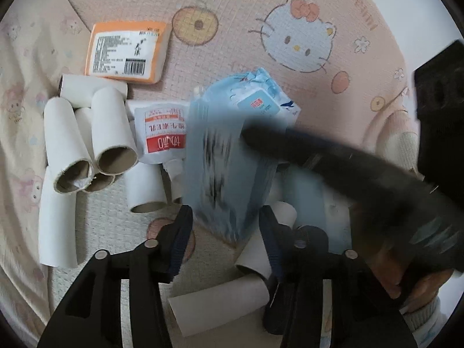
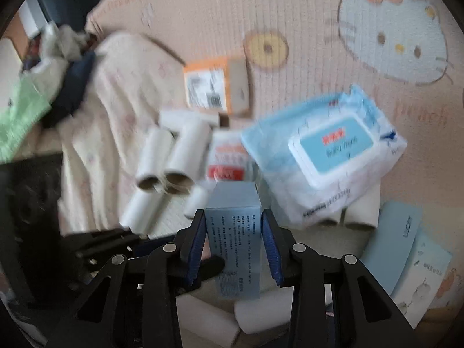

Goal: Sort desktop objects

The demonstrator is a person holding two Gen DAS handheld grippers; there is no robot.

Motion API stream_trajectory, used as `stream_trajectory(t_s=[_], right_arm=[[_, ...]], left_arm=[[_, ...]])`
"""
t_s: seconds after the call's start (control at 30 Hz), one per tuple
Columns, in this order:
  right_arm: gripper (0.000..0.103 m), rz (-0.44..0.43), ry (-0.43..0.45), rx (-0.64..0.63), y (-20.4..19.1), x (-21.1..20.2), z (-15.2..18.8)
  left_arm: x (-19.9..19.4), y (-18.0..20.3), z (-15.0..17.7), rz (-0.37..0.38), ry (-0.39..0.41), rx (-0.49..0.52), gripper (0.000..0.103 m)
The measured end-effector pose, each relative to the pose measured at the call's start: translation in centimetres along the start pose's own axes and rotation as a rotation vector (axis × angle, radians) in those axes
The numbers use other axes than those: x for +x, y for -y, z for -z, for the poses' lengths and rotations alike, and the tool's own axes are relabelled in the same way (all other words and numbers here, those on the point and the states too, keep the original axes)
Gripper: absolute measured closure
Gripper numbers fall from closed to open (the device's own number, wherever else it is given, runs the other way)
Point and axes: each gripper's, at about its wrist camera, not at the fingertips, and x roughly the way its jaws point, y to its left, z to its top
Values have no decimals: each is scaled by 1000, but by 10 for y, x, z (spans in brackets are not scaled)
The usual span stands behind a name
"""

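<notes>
A light blue carton [image 2: 235, 243] with dark print stands between the blue pads of my right gripper [image 2: 235, 232], which is shut on its two sides. In the left wrist view the same carton [image 1: 226, 171] is blurred and hangs above my left gripper [image 1: 226, 220]. That gripper's jaws stand wide, with the carton's lower end between the tips and no clear press on it. A blurred black finger [image 1: 304, 150] of the right gripper reaches in from the right onto the carton. A hand [image 1: 406, 281] shows at the lower right.
Several white cardboard tubes [image 1: 113, 136] lie heaped at the left and under the grippers. Around them are an orange box [image 1: 127, 52], a red-labelled white pouch [image 1: 162, 133], a wet-wipes pack [image 2: 327, 156] and blue booklets [image 2: 391, 237]. All lie on a pink cartoon mat [image 1: 290, 5] beside a cream blanket [image 2: 95, 133].
</notes>
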Motion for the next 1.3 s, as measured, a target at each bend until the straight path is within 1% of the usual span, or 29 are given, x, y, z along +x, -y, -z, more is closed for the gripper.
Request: stream_trajectory(t_s=[0.1,0.13,0.17,0.2,0.27,0.37,0.43,0.5,0.57,0.73,0.8,0.83,0.87,0.9,1.03,1.17,1.2,1.27,1.3], right_arm=[[68,-74,145,0,-5,-27,-8],[68,-74,187,5,-6,-36,-12],[68,-66,211,9,-6,-41,-16],[68,-58,226,14,-4,-43,-19],[68,-52,248,36,2,-45,-24],[68,-31,259,76,15,-47,-24],[68,-47,276,110,25,-50,-23],[68,-53,271,135,33,-49,-23],[68,-20,283,162,40,-50,-20],[68,14,253,198,59,-47,-16],[68,36,236,191,60,-46,-17],[68,61,231,185,60,-45,-18],[68,73,219,178,61,-43,-18],[68,83,203,171,63,-41,-18],[68,146,153,148,65,-34,-12],[67,197,103,66,60,-30,-6],[67,201,101,48,60,-30,-4],[66,173,98,33,61,-29,-1],[63,159,99,27,61,-28,0]], left_arm=[[-4,2,-6,-16,30,-1,49],[-4,2,-9,-21,44,-2,49],[-3,1,-13,-24,59,-5,49],[-1,0,-17,-24,75,-11,49],[6,-2,-25,-21,78,-25,49],[18,-1,-35,24,63,-42,49],[23,3,-39,14,71,-37,49],[23,7,-41,-1,95,-26,49],[20,11,-43,15,116,-6,49],[23,15,-46,-45,112,37,49],[23,15,-46,-54,109,42,51],[24,15,-46,-52,105,48,60],[24,16,-46,-48,100,56,64],[24,16,-46,-47,99,64,65],[26,18,-47,-59,99,86,66],[30,14,-54,-40,90,96,66],[31,13,-57,-37,85,101,66],[31,12,-61,-32,78,114,66],[31,12,-63,-32,75,122,66]])
